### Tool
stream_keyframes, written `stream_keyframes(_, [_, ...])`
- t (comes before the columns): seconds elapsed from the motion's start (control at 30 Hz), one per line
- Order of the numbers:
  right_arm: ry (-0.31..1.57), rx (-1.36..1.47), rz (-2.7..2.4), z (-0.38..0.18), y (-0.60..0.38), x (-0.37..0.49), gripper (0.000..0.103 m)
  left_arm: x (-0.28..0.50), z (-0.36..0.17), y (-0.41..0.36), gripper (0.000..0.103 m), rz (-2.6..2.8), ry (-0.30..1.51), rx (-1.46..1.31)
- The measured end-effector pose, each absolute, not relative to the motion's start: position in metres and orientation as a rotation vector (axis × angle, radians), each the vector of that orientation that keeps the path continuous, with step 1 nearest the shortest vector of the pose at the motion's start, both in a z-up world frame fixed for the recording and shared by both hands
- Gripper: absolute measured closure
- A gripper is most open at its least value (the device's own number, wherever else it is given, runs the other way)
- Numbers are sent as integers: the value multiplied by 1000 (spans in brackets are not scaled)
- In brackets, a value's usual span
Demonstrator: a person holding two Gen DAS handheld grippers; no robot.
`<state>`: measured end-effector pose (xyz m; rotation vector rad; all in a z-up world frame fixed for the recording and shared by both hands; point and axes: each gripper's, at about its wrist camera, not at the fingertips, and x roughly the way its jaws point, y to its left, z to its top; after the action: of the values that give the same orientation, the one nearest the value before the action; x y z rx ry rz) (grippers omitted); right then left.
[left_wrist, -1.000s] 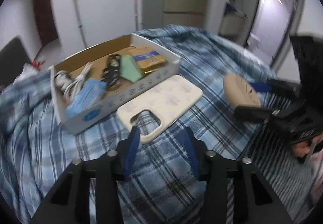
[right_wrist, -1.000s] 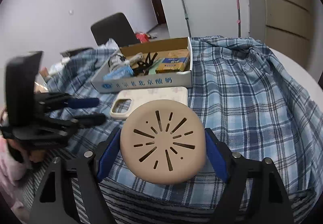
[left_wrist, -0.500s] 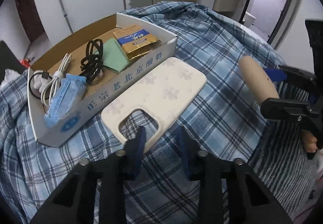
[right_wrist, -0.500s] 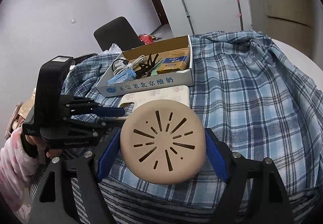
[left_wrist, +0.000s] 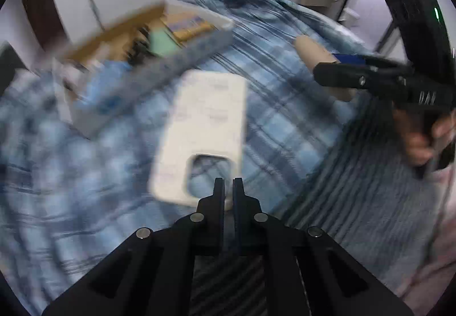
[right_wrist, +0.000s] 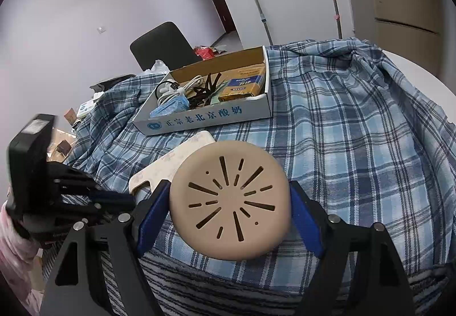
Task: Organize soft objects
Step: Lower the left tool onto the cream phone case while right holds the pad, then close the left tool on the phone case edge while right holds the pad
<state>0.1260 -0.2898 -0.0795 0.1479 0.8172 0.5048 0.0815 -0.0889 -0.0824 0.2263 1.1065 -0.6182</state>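
Note:
My left gripper is shut on the near edge of a cream soft phone case, by its camera cut-out; the view is motion-blurred. The case also shows in the right wrist view, with the left gripper at its near end. My right gripper is shut on a round tan silicone disc with radial slits, held above the blue plaid cloth. In the left wrist view the disc is seen edge-on.
An open cardboard box behind the case holds cables, a blue face mask, a green item and a gold packet. A black chair stands behind the table. A striped grey cloth hangs over the near edge.
My left gripper has closed from open onto the near edge of the phone case, and the case has turned lengthwise toward me. The right gripper keeps holding the disc, almost still.

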Motion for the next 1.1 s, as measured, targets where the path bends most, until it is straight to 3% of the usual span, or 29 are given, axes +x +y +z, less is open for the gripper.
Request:
stream_keyframes(0.07, [817,146,501,-79,-290,126,24,65,-74,-91,77,-523,1010,333])
stream_keyframes(0.13, [816,146,497,-79,-290,125,24,59,-68,-92,51,-489,953,385])
stream_keyframes(0.23, [813,146,486,-79,-291,125,24,67,-59,-90,31,-496,935,321])
stream_keyframes(0.37, [815,144,487,-80,-290,125,23,83,-58,-97,29,-477,876,314])
stream_keyframes(0.73, [820,131,500,-81,-288,125,23,123,-87,-111,29,-553,986,254])
stream_keyframes(1.1, [827,130,500,-82,-287,126,23,126,-90,-102,27,-534,977,209])
